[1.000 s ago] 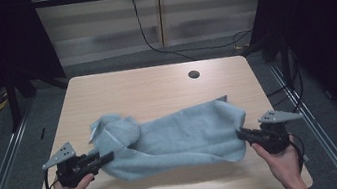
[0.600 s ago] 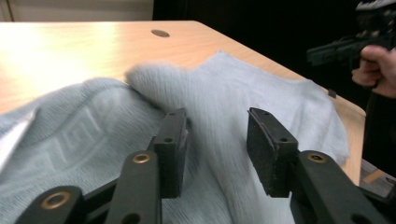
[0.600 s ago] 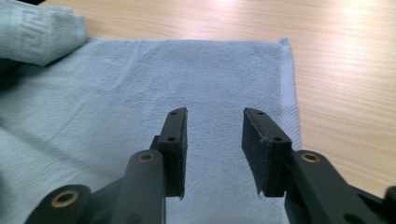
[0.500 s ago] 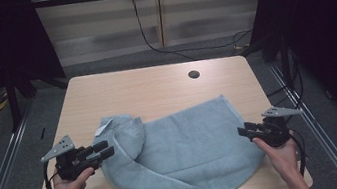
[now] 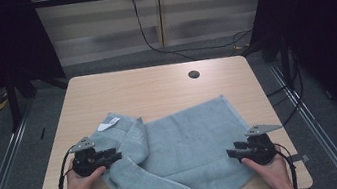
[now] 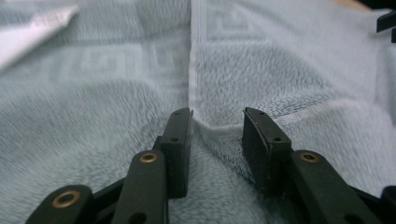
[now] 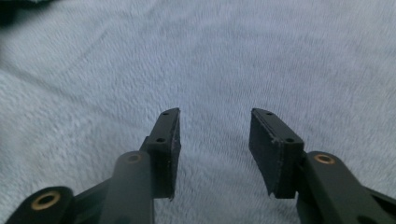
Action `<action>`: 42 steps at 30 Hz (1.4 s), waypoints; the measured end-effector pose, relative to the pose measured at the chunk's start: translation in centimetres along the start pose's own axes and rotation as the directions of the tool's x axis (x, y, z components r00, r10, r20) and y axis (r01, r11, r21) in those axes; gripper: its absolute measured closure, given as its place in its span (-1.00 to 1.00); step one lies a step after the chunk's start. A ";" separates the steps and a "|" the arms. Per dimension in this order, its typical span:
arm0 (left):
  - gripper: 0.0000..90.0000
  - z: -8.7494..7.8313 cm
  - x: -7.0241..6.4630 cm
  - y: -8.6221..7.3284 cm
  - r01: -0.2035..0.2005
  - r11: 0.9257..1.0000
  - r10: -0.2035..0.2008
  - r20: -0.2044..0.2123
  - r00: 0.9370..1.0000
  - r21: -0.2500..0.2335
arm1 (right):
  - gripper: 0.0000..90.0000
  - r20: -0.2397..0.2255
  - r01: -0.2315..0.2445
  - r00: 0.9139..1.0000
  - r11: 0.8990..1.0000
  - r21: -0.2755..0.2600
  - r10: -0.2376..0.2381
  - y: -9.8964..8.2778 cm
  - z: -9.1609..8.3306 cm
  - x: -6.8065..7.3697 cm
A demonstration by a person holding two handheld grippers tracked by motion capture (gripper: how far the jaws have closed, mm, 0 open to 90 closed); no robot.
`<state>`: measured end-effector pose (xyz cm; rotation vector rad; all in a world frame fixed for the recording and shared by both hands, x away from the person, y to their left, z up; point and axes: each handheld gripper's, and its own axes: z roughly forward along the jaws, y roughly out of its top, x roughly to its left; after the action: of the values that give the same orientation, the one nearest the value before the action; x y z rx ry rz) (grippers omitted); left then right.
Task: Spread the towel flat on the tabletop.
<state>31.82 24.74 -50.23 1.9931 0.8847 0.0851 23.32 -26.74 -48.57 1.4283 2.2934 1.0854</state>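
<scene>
The pale blue terry-cloth towel (image 5: 189, 147) lies spread over the near half of the light wooden worktop (image 5: 155, 84), its front edge reaching almost to the near rim. Its left end is folded back over itself in a rumpled lobe, and a small white label (image 5: 109, 125) shows on the far left corner of that fold. A woven key-pattern band runs along the folded edge, and in the left gripper view a hem line (image 6: 190, 60) runs straight away from the jaws, with the label (image 6: 32, 32) at upper left.

The left tool (image 5: 114, 156) rests at the towel's left fold, held in the person's left hand (image 5: 84, 180). Its jaws stand apart and have just been closing a little after opening; a low ridge of cloth lies between them, but the pads do not press on it. The right tool (image 5: 231, 154) sits on the towel's right front part, held in the right hand (image 5: 269, 173). Its jaws stand apart and have just been opening; flat towel lies under the gap between them, nothing gripped.

A small dark round hole (image 5: 194, 74) marks the far right of the worktop, well apart from the towel. Black cables (image 5: 158, 40) hang behind the worktop.
</scene>
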 end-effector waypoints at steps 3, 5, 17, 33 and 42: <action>0.37 -0.1 -0.2 -0.2 -0.007 1.000 0.007 -0.003 1.000 0.001 | 0.12 0.027 0.017 0.999 0.999 0.051 -0.018 -0.2 0.7 0.2; 0.36 -0.2 -0.3 -0.3 -0.007 1.000 0.007 -0.006 1.000 -0.005 | 0.12 0.035 0.026 0.999 0.998 0.050 -0.028 0.0 1.3 0.1; 0.16 -2.4 0.4 1.0 0.033 0.992 -0.035 -0.012 0.999 -0.124 | 0.08 0.056 0.062 0.996 0.997 0.048 -0.065 5.0 6.2 -1.6; 0.51 -0.2 -0.6 -0.2 -0.014 1.000 0.014 0.002 1.000 0.013 | 0.02 -0.018 0.067 0.998 0.997 -0.044 -0.068 10.1 9.7 -1.7; 0.56 -0.4 -3.2 -0.5 -0.016 1.000 0.014 0.104 0.994 0.026 | 0.09 -0.204 0.230 0.949 0.970 -0.072 -0.240 9.5 8.6 7.7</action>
<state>29.07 23.22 -49.47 2.0099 0.8078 -0.0216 30.61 -13.78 -46.62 1.0302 2.4854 1.2581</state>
